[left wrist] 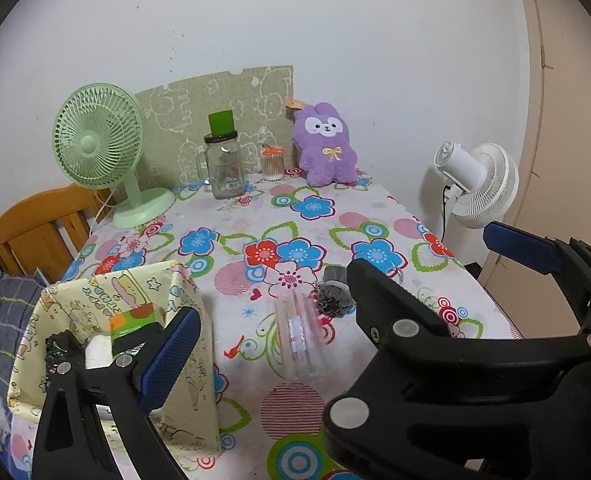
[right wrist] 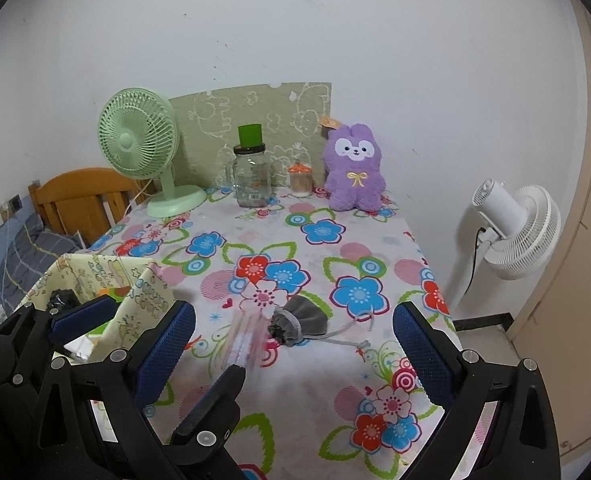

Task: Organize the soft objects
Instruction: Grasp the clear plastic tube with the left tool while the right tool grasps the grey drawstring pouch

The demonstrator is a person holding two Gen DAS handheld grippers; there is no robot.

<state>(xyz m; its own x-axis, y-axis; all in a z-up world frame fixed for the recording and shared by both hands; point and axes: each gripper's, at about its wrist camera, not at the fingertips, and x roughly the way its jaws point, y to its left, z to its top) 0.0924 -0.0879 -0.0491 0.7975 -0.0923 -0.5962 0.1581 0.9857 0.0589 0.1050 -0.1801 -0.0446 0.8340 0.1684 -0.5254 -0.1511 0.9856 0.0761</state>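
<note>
My right gripper (right wrist: 295, 344) gapes wide and empty, the grey pouch (right wrist: 301, 325) dead ahead between its fingers, neck pointing left, cord trailing right. My left gripper (left wrist: 335, 284) hangs open, empty too I think, nearer the bin (left wrist: 95, 292)

A home bedroom: the counter (right wrist: 295, 360) wears a flowered cloth, a wooden bed headboard (right wrist: 79, 196) with grey bedding stands just left of it, a plush (right wrist: 353, 174) and green fan (right wrist: 143, 140) sit at its far edge.
</note>
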